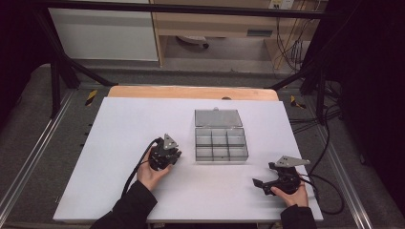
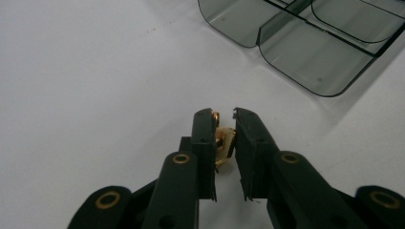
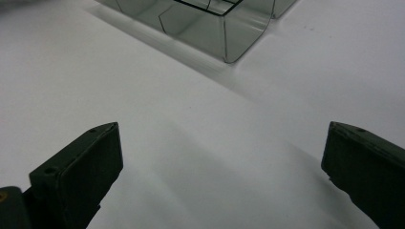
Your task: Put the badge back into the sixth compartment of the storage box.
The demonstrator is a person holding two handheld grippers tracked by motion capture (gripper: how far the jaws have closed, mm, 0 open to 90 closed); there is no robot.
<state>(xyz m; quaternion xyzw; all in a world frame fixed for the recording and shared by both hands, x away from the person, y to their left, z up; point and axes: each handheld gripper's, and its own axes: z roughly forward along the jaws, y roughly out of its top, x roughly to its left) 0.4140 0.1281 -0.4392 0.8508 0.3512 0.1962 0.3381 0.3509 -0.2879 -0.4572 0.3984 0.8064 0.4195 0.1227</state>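
On the white desk [image 1: 119,143], the left gripper [image 2: 224,125] is clenching a small gold part [image 2: 223,143] just left of the clear compartment box [image 1: 221,143], likely lifting it boxward next, while the right gripper [image 3: 222,167] is resting released, near right.

A white desk [image 1: 143,124] with a wooden far edge stands inside a black metal frame [image 1: 181,8]. Grey carpet [image 1: 28,109] lies around it, crossed by aluminium rails [image 1: 28,162]. Behind stand a white cabinet [image 1: 102,31] and a wooden shelf unit [image 1: 215,24], with black cables [image 1: 291,47] hanging at right.
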